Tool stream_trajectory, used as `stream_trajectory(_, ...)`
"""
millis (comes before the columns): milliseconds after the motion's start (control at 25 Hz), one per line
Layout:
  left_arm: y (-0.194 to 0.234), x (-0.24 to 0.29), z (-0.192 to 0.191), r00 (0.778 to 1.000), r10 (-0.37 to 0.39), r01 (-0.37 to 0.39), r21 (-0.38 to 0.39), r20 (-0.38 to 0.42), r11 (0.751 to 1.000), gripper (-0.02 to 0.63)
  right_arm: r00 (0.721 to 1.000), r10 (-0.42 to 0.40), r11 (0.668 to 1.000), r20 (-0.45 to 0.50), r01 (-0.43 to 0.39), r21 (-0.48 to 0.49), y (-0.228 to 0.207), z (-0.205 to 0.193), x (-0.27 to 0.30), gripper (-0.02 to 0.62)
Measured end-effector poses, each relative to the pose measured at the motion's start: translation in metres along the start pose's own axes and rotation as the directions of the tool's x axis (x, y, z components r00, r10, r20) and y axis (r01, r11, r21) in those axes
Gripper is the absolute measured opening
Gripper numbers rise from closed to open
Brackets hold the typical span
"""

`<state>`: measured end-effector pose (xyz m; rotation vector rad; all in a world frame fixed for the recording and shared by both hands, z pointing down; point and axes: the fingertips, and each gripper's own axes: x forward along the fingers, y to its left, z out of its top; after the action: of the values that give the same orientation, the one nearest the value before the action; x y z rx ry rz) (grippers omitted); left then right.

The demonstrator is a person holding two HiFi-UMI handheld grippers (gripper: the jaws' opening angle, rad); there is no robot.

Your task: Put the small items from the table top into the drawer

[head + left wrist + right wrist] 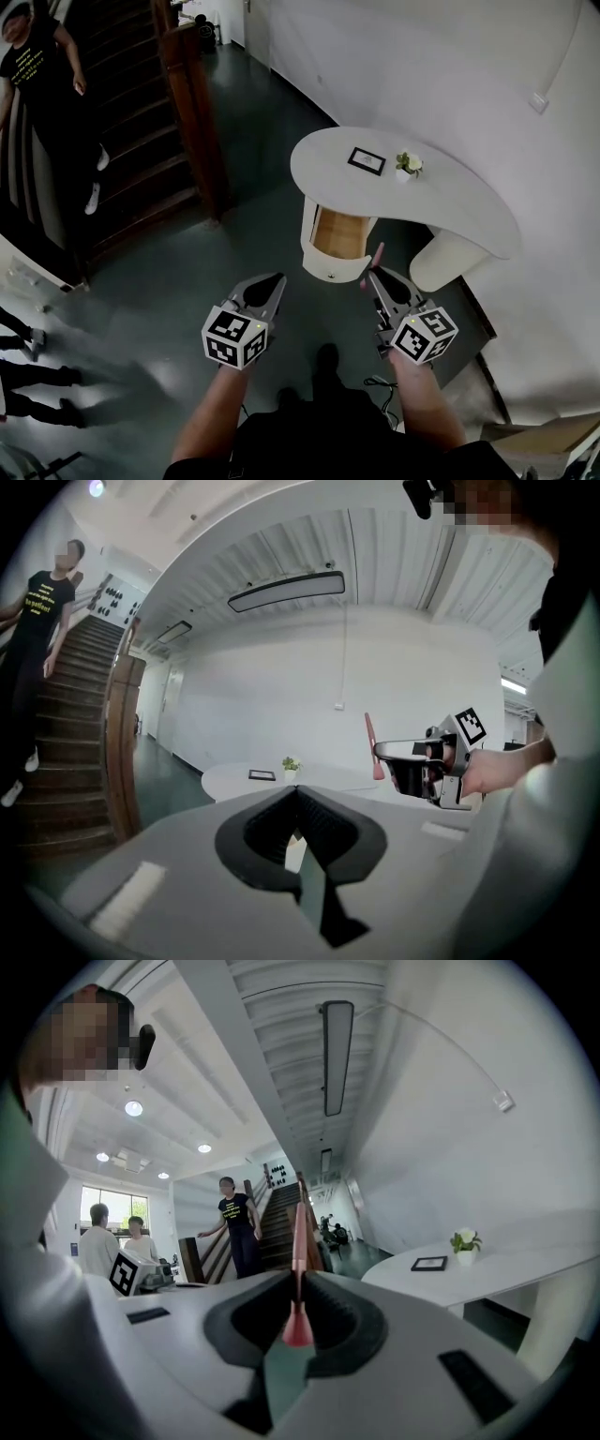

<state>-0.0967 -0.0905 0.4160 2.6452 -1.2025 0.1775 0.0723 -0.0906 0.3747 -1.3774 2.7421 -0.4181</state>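
I see a white curved surface (450, 202) set against a white wall (422, 66), over a dark, glossy floor (187, 281). On its top stand a small black picture frame (367, 160) and, just beside it, a little potted plant (408, 165). Below the top, a drawer (339, 234) with a wooden inside is pulled open toward me.

My right tool (375, 274) is clamped on a slender pink stick (377, 255), which stands up from between the jaws, just in front of the open drawer's right side and off the surface. My left tool (278, 279) has its jaws together with nothing between them. It hangs over the floor, level with the right one and a little apart from it.

To the left, a dark wooden staircase (141, 141) climbs away, and a person in a black T-shirt (42, 84) is on the steps. The right gripper view shows two more people standing by a bright window.
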Motion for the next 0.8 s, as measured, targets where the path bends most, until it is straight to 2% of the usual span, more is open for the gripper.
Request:
stream_trajectory(400,0.040,0.097,0.004,0.997,0.079,-0.080,-0.024,-0.019,0.997,0.011,0.994,0.078,0.996,-0.080,-0.074,0.046,-0.094,-0.012,0.077,0.054)
stream_trajectory(600,0.046,0.125,0.006,0.995,0.096,-0.097,-0.028,-0.031,0.995,0.011,0.986,0.117,0.993,-0.119,-0.112,0.048,-0.114,-0.017,0.098,0.054)
stream_trajectory(800,0.057,0.133,0.005,0.995,0.092,-0.094,-0.044,-0.028,0.995,0.011,0.981,0.094,0.995,-0.172,-0.090,0.030,-0.126,-0.028,0.112,0.054)
